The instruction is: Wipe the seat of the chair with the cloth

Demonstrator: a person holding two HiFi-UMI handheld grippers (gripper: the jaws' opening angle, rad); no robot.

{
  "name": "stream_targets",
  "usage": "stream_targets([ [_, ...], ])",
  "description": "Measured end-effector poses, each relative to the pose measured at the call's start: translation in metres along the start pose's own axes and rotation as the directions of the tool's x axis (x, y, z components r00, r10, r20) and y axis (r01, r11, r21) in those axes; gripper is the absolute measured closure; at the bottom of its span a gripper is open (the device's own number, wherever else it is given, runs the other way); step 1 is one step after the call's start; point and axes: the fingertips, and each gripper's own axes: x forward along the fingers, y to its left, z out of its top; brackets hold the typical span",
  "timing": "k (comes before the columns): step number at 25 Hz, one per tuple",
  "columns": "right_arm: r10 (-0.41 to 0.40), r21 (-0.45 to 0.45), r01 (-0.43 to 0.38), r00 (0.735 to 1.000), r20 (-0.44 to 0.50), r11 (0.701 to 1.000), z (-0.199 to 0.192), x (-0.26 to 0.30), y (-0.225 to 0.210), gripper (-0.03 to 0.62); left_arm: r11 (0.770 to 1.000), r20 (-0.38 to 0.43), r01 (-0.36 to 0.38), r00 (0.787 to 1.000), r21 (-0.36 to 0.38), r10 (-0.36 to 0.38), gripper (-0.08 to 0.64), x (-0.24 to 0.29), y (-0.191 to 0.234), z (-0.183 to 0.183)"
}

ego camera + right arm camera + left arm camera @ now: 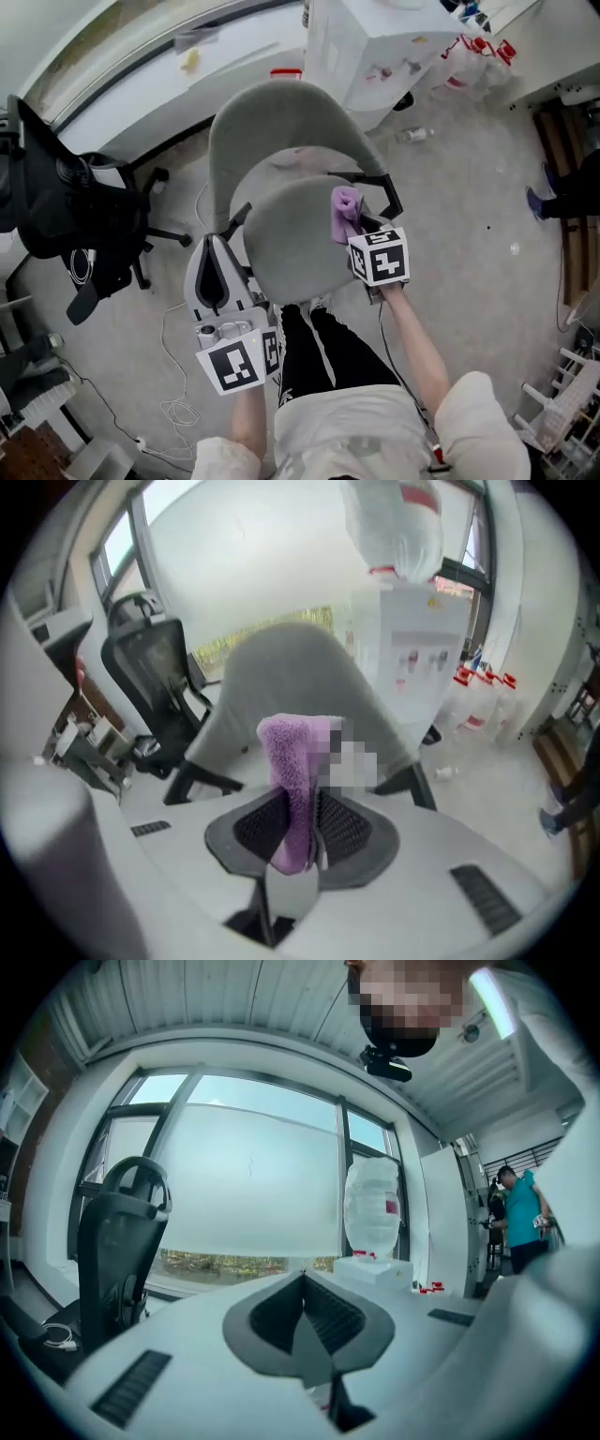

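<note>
Cloth (291, 752) is pinched in the right claw (300, 810), over the seat (291, 246); left claw (302, 1283) pressed together.

Seat (291, 239) open above — backrest (277, 122), armrests (382, 193) bound it.

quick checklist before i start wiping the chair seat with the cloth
1. Cloth gripped: ok. The purple cloth is clamped between the right gripper fingers.
2. Cloth touching the seat: cannot tell. In the head view it sits over the right edge of the grey seat, but contact does not show.
3. Seat surface free: ok. Nothing but the cloth shows on it.
4. Left gripper out of the path: ok. The left gripper is shut and empty, held off the seat's front left.
5. Room on the left: ok. The black chair stands apart from the seat.
</note>
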Motion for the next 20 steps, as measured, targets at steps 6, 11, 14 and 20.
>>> stream_targets([
  [6, 0.085, -0.054, -0.071, 0.931, 0.356, 0.996, 0.136, -0.148, 0.087, 0.502, 0.996, 0.09, 0.089, 0.992, -0.013, -0.088, 0.548, -0.015, -0.021, 0.118],
  [11, 0.088, -0.116, -0.019, 0.773, 0.629, 0.993, 0.217, -0.273, 0.116, 0.5, 0.987, 0.185, 0.161, 0.971, -0.028, -0.153, 0.548, -0.016, -0.042, 0.203],
  [14, 0.073, -0.109, 0.012, 0.663, 0.745, 0.994, 0.231, -0.329, 0.128, 0.5, 0.975, 0.239, 0.223, 0.946, 0.015, -0.22, 0.548, -0.028, -0.056, 0.233],
  [20, 0.036, -0.054, 0.015, 0.559, 0.829, 0.998, 0.216, -0.377, 0.139, 0.5, 0.948, 0.275, 0.315, 0.908, 0.052, -0.317, 0.548, -0.05, -0.073, 0.255],
])
